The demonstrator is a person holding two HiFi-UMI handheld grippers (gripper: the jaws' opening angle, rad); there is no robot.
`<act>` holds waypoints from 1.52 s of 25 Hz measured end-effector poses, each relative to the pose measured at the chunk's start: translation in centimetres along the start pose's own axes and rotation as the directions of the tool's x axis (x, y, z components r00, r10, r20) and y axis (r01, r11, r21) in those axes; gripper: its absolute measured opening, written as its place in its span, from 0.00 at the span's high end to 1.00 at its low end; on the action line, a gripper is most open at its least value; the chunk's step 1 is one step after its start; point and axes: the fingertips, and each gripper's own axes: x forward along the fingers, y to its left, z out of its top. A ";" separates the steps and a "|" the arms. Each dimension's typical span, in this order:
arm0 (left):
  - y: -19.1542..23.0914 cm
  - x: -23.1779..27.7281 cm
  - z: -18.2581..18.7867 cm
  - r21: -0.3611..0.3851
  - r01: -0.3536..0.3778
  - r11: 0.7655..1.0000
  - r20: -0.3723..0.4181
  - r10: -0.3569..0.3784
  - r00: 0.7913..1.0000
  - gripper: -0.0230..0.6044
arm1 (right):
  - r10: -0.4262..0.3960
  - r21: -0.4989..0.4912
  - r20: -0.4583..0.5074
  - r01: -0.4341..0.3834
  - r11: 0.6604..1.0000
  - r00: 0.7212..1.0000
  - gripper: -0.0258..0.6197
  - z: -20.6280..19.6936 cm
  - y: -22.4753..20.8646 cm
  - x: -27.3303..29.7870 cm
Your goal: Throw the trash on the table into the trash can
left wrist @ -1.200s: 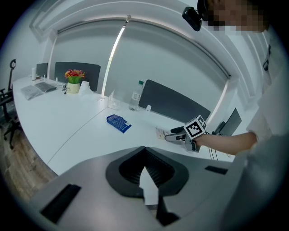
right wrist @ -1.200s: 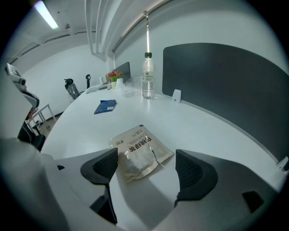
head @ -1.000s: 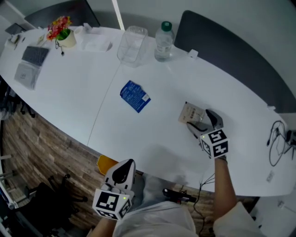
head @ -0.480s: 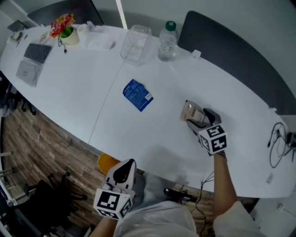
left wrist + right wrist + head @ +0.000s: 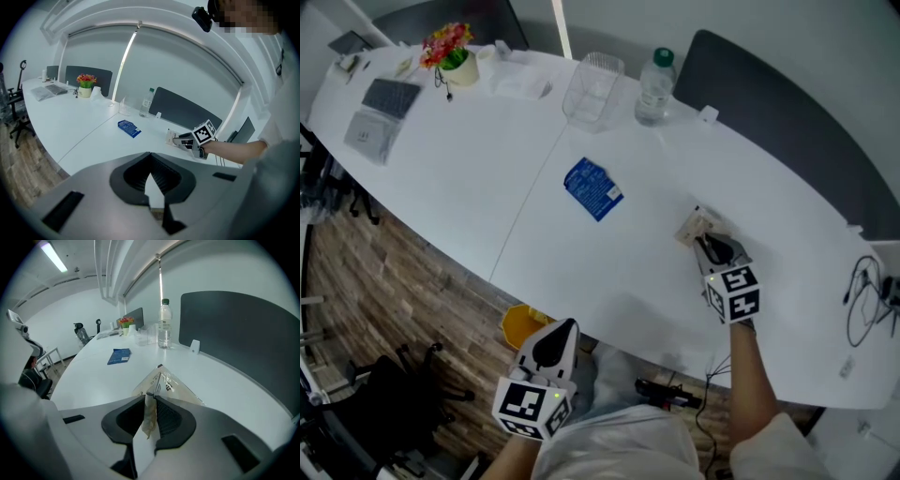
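A beige crinkled wrapper (image 5: pixel 697 226) lies on the white table (image 5: pixel 469 178) at the right. My right gripper (image 5: pixel 715 249) has just been closing its jaws and is now shut on the wrapper's near edge. In the right gripper view the wrapper (image 5: pixel 165 379) stands pinched between the pads of the right gripper (image 5: pixel 151 398). A blue packet (image 5: pixel 593 188) lies flat near the table's middle, also visible as the blue packet (image 5: pixel 120 356). My left gripper (image 5: pixel 555 332) hangs off the table's near edge, shut and holding nothing; the left gripper (image 5: pixel 150 165) points toward the table.
A yellow container (image 5: pixel 521 325) stands on the wooden floor under the table's near edge. At the back are a water bottle (image 5: pixel 654 86), a clear plastic tub (image 5: pixel 592 89), a flower pot (image 5: pixel 457 58) and a keyboard (image 5: pixel 391 97). Cables (image 5: pixel 862 300) lie far right.
The right gripper's jaws went from open around the wrapper to shut on it, and the wrapper is now folded up at its near edge. The left gripper stayed put.
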 end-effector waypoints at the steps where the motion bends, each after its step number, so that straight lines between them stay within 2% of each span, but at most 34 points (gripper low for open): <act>1: 0.0 -0.2 0.1 -0.003 -0.003 1.000 0.005 0.003 1.000 0.96 | 0.004 -0.002 -0.001 -0.004 1.000 1.000 0.84 0.1 0.3 -0.2; 11: 1.5 -4.1 0.4 -0.047 -0.051 0.998 0.105 0.056 0.993 0.96 | 0.072 -0.022 -0.008 -0.072 0.997 0.997 0.84 1.5 4.6 -2.8; 16: 3.3 -8.1 0.6 -0.076 -0.119 0.990 0.158 0.130 0.979 0.96 | 0.139 -0.055 0.002 -0.138 0.989 0.990 0.84 3.0 8.5 -4.5; 22: 6.4 -14.0 0.0 -0.112 -0.211 0.971 0.204 0.230 0.952 0.96 | 0.220 -0.063 0.030 -0.218 0.974 0.975 0.85 5.5 13.9 -5.9; 27: 8.4 -18.7 -1.3 -0.168 -0.265 0.950 0.243 0.300 0.922 0.96 | 0.279 -0.128 0.035 -0.273 0.954 0.960 0.85 7.6 19.1 -6.4; 33: 10.0 -23.6 -3.3 -0.198 -0.324 0.925 0.256 0.368 0.894 0.96 | 0.376 -0.214 0.028 -0.362 0.907 0.926 0.85 10.0 26.0 -6.8; 38: 12.3 -27.5 -5.8 -0.252 -0.376 0.892 0.264 0.437 0.860 0.96 | 0.446 -0.280 0.003 -0.427 0.860 0.895 0.85 10.8 31.7 -6.5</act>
